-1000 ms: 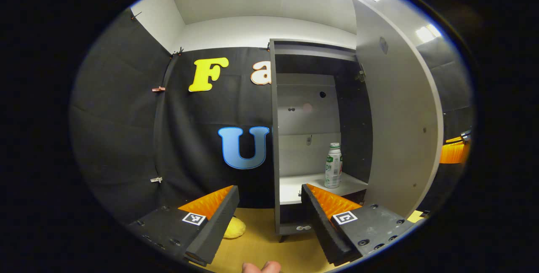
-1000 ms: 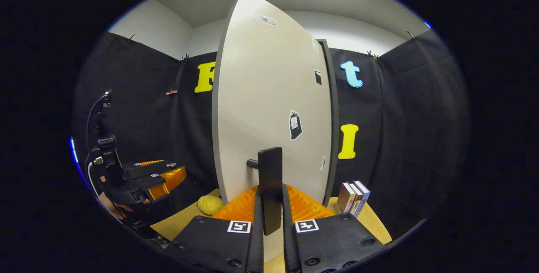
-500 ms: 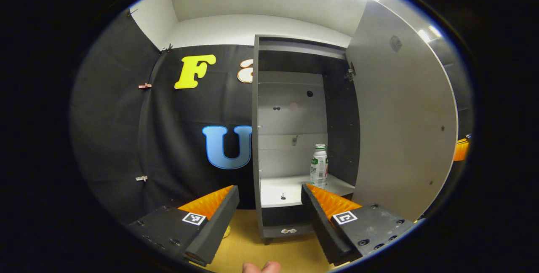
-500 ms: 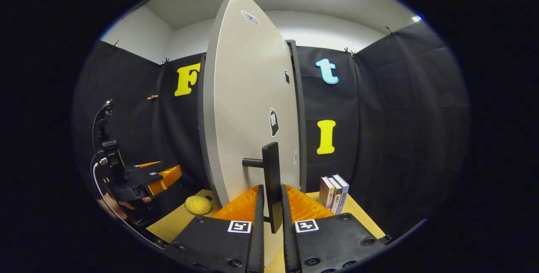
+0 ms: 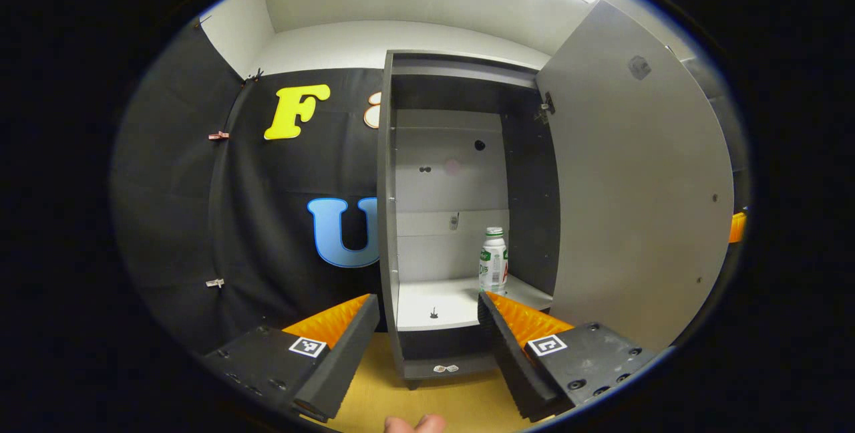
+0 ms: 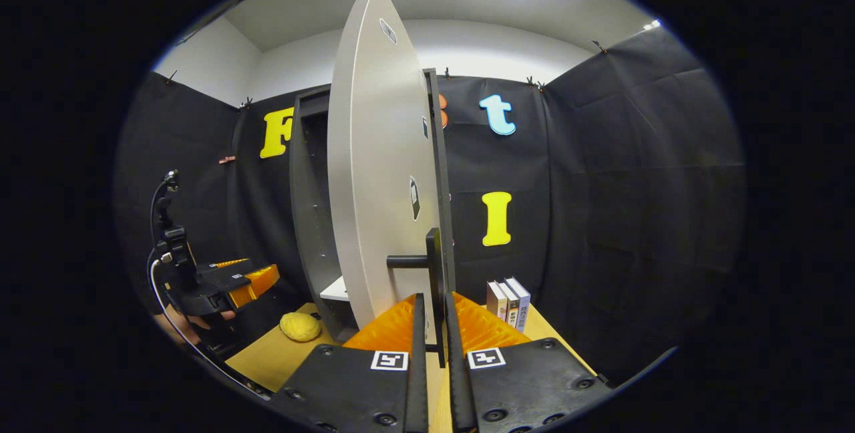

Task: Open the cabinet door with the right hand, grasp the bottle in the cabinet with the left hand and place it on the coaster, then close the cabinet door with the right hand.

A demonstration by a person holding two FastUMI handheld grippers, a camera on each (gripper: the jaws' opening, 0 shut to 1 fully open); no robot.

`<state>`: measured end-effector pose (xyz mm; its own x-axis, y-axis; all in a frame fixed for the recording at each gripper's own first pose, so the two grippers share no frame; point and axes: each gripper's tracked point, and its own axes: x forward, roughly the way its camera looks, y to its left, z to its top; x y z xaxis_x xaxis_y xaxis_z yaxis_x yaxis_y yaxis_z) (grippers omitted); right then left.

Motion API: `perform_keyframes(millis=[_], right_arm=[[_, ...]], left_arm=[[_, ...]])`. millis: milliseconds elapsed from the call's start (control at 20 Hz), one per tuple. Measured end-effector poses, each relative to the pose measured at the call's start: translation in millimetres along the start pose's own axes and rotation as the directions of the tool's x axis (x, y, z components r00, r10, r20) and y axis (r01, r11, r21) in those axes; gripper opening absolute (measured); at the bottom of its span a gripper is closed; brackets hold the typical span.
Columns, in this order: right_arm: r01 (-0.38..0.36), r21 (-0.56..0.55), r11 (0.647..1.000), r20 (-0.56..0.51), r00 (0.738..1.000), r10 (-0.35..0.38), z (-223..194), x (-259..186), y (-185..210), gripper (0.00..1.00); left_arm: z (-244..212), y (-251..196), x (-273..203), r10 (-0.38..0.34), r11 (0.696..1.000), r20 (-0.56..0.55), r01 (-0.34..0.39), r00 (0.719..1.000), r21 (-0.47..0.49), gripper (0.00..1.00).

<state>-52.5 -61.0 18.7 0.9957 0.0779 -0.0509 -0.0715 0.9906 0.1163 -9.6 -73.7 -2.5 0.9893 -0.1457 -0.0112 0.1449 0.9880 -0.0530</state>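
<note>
A white bottle [image 5: 494, 260] with a green label stands upright on the cabinet's shelf [image 5: 441, 303], at its right side. My left gripper [image 5: 427, 299] is open in front of the cabinet and short of the shelf; the bottle shows just above its right finger [image 5: 514, 333]. The grey cabinet door [image 5: 634, 186] stands wide open on the right. In the right gripper view my right gripper [image 6: 433, 299] is shut on the door's dark bar handle [image 6: 435, 266], with the door [image 6: 374, 172] seen nearly edge-on. The left gripper [image 6: 247, 279] shows there at the far left.
A lumpy yellow object [image 6: 300, 326] lies on the wooden table [image 6: 274, 359] left of the cabinet. Three books [image 6: 507, 299] stand upright to the right of the door. A fingertip [image 5: 414, 423] of the holding hand shows at the bottom edge.
The door has swung further open with my right gripper on its handle. The left gripper has turned to face the cabinet, so the bottle now sits nearer the middle of its view.
</note>
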Motion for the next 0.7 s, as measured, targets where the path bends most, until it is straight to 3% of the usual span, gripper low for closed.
perform_keyframes(millis=[200, 350, 700], right_arm=[[0.061, 0.011, 0.998, 0.001, 0.998, -0.061, 4.0, -0.2, -20.3, 0.18], [0.167, -0.005, 0.986, 0.004, 0.986, -0.167, 6.6, -2.9, -42.9, 0.18], [0.187, -0.002, 0.982, 0.005, 0.982, -0.187, 14.3, -26.1, -30.9, 0.18]], left_arm=[[0.8, -10.6, 5.4, -0.013, 1.0, -0.004, 0.013, 1.0, 0.002, 0.94], [1.0, -19.6, 10.6, -0.024, 1.0, -0.002, 0.024, 1.0, 0.01, 0.94], [-1.6, -40.8, 20.9, -0.078, 0.997, -0.006, 0.078, 0.997, 0.029, 0.94]])
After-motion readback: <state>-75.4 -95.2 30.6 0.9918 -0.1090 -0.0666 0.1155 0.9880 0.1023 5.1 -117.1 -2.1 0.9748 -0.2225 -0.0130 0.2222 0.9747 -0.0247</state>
